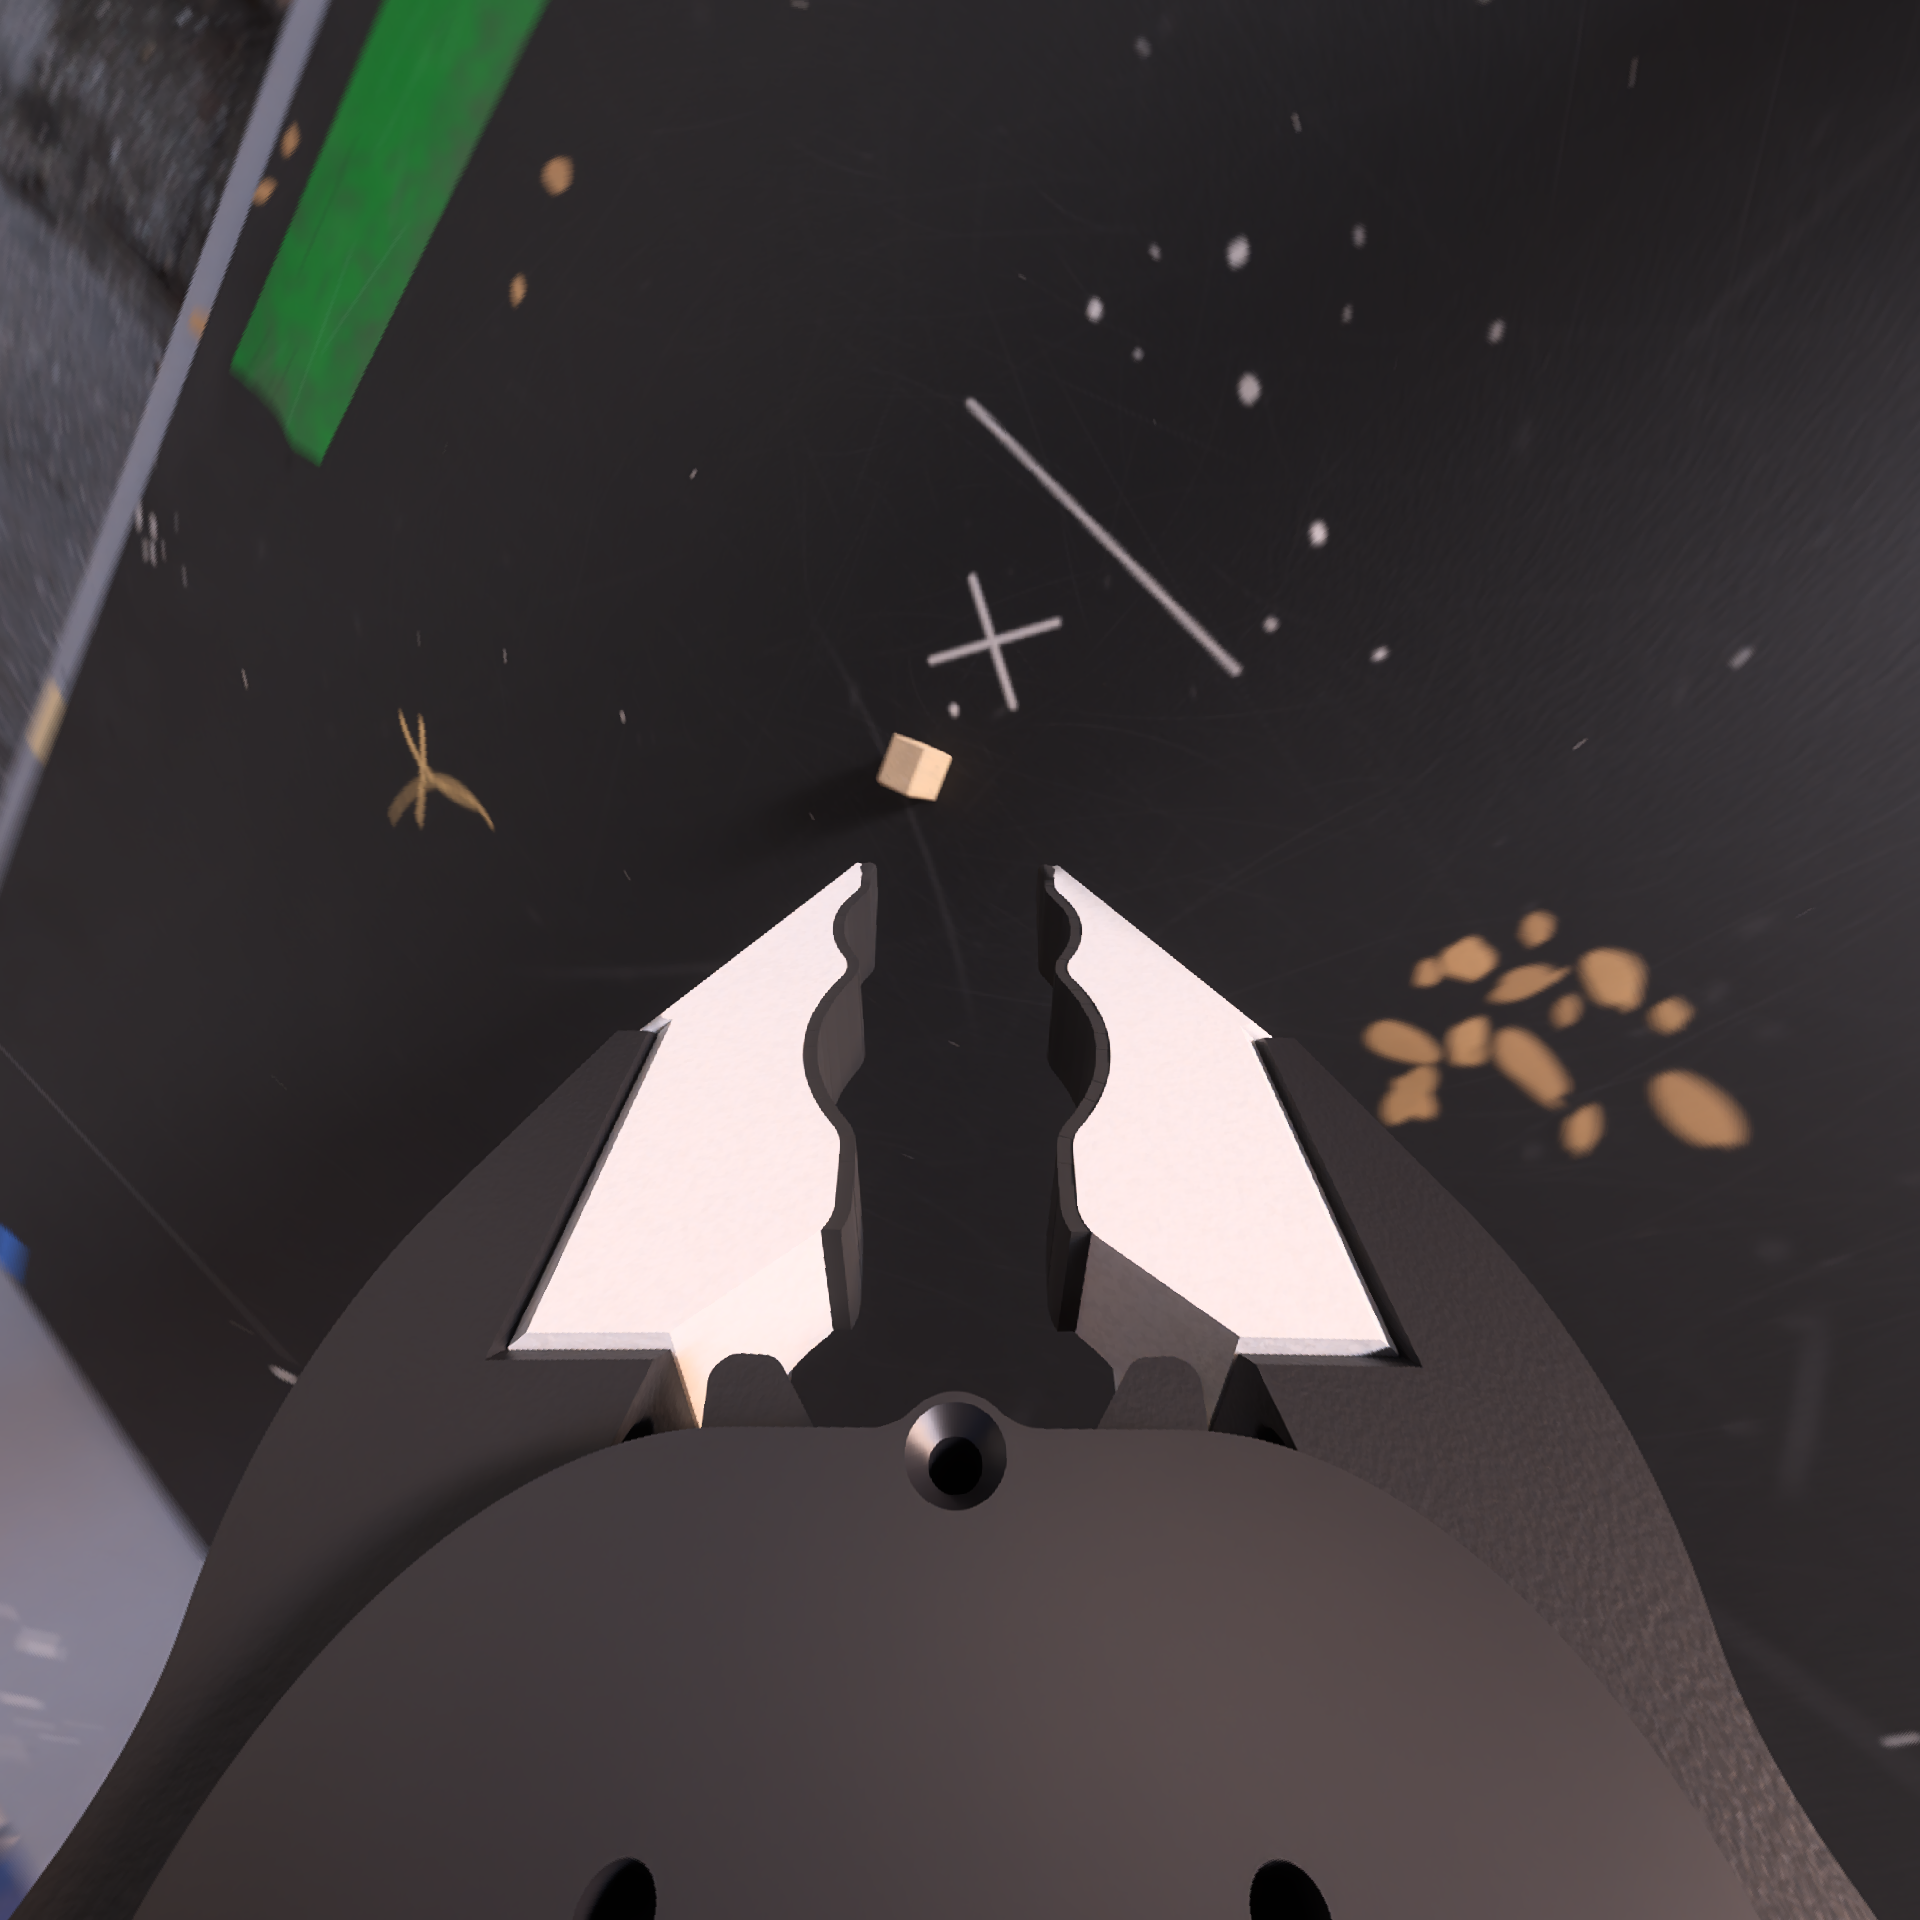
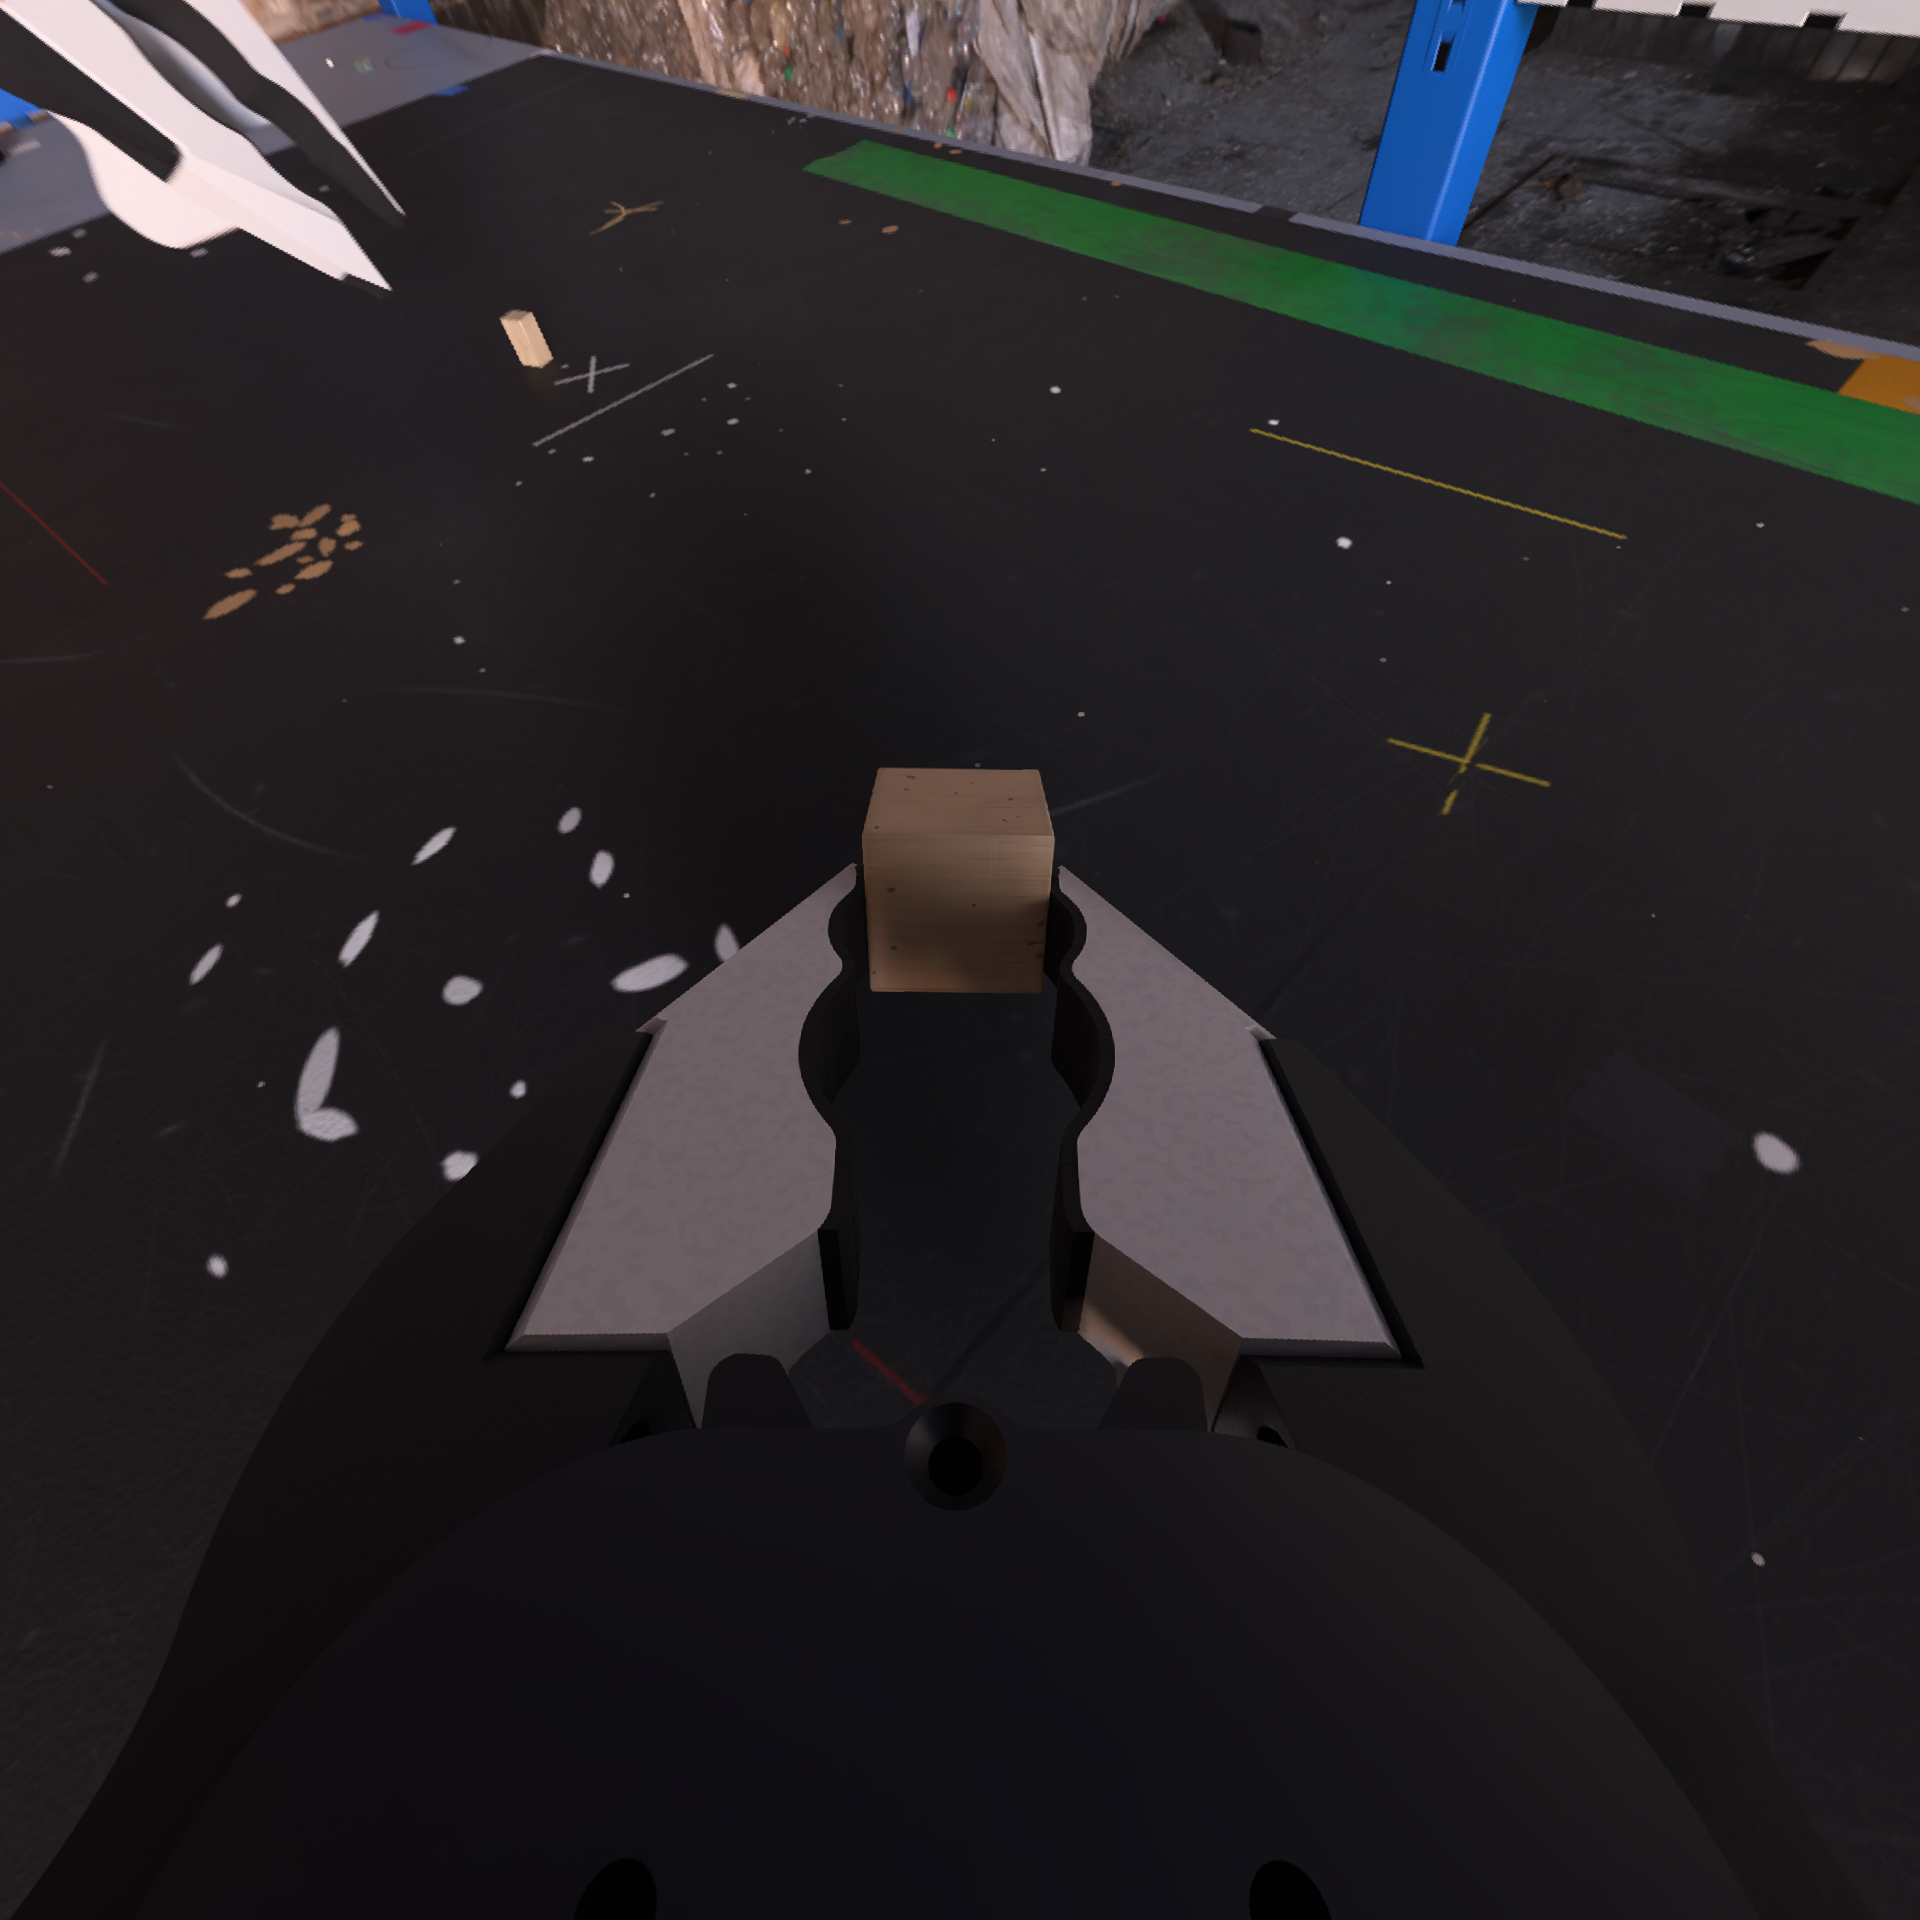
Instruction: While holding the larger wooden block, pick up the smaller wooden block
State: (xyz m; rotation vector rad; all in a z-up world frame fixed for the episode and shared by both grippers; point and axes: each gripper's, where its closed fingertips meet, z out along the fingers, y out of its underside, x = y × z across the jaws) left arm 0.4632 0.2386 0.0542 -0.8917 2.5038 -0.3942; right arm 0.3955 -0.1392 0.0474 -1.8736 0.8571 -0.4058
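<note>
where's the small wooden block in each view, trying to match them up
Left wrist view: the small wooden block lies on the black table, just beyond the open fingertips, a little left of centre.
Right wrist view: the same block stands far off at upper left, below the tips of the left gripper.
Shared landmark: the white chalk cross right beside the block, with a long white line next to it.
</note>
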